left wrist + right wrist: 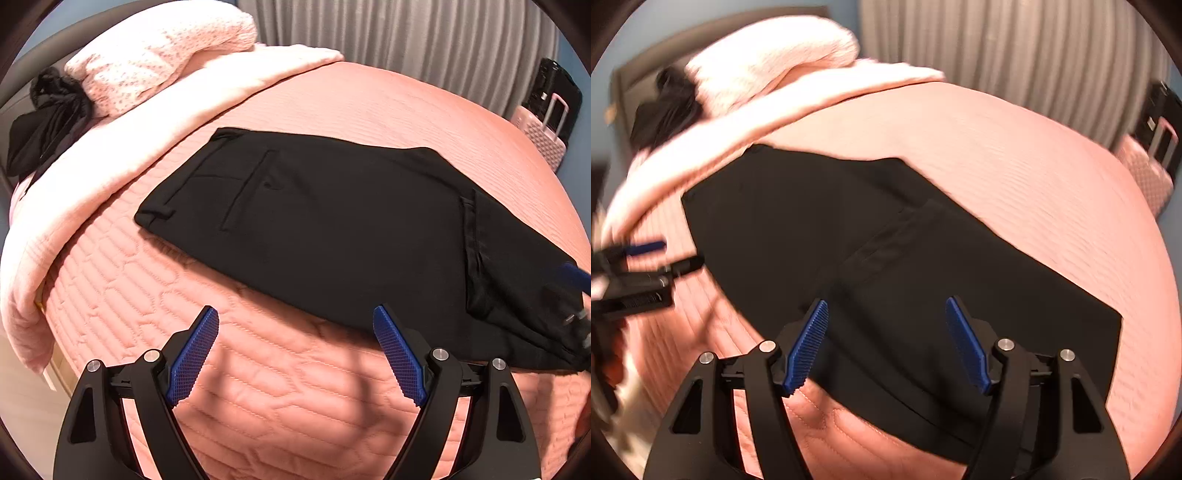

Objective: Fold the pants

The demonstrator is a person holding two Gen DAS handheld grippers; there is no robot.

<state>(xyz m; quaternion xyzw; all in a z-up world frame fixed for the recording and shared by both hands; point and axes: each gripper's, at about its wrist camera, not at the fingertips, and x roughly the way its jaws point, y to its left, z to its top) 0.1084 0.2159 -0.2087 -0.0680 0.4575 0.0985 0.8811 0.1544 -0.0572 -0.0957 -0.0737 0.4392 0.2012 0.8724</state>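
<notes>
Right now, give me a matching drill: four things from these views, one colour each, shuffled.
Things:
1. pants
2. bedspread
3. curtain
4. gripper pads

Colours:
A. grey
B. blue
C. black
D. salmon pink

Pairs: 1-C, 2-D, 3-A, 4-B
</notes>
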